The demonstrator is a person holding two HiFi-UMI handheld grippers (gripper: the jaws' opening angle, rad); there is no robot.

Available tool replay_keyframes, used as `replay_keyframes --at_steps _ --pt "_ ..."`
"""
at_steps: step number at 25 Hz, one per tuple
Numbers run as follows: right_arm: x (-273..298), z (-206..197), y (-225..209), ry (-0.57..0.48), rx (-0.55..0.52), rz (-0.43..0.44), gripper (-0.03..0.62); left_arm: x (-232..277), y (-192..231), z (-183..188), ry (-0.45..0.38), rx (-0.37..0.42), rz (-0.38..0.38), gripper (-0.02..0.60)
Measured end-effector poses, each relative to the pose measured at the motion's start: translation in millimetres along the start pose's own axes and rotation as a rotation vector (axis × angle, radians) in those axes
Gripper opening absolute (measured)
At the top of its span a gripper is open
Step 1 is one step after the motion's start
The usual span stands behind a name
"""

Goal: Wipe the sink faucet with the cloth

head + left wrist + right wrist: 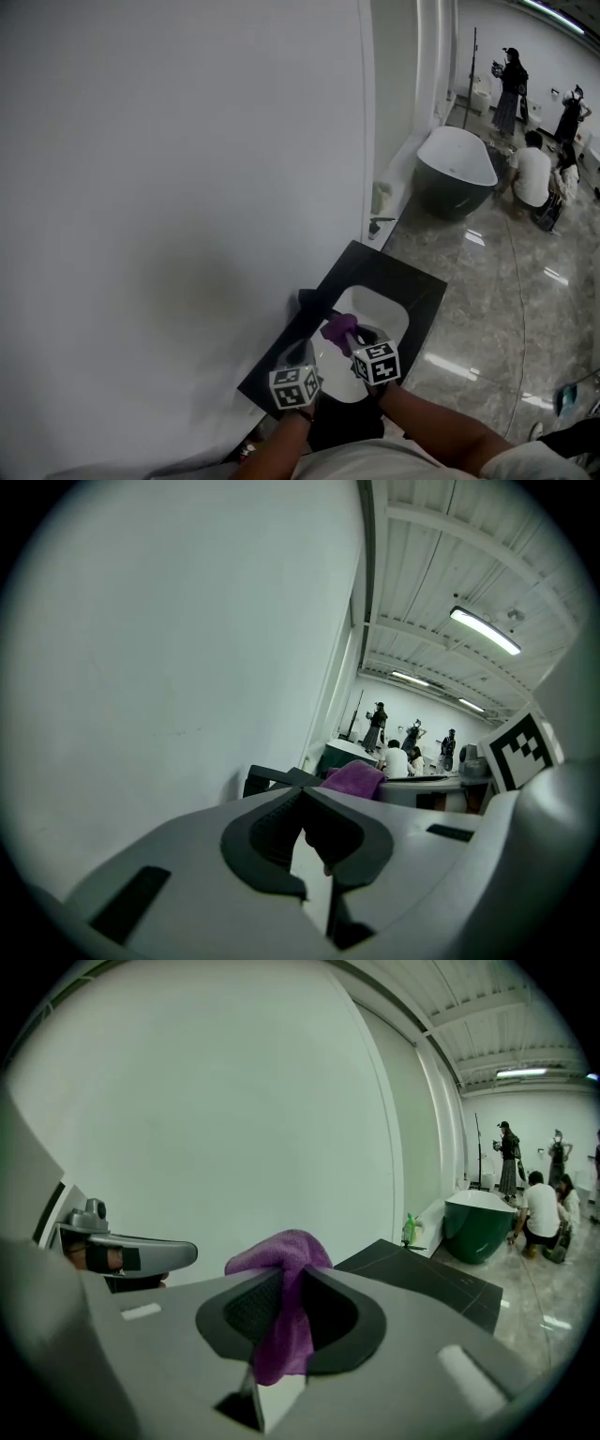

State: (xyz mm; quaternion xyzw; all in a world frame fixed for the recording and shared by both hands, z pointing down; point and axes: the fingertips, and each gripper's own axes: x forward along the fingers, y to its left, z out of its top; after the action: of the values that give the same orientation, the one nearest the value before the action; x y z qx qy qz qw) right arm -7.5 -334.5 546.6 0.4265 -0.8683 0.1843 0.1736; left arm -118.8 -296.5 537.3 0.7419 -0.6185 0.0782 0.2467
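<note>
White wall (187,187) backs the dark table (417,281) and its pale sink (386,314), over which the right tool (286,1286) pinches the purple cloth (280,1252) near the dark faucet (308,299), while the left tool (315,799), jaws together on nothing, hangs just beside.

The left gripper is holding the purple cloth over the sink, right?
Not the left one. The right gripper is holding the purple cloth over the sink. The right gripper view shows the cloth pinched between its jaws.
</note>
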Motion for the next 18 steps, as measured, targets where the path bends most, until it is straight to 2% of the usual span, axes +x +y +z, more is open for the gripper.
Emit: replay_keyframes --at_steps 18 --pt "-16 12 5 -0.012 0.002 -0.003 0.067 -17 -13 9 0.007 0.023 -0.018 0.005"
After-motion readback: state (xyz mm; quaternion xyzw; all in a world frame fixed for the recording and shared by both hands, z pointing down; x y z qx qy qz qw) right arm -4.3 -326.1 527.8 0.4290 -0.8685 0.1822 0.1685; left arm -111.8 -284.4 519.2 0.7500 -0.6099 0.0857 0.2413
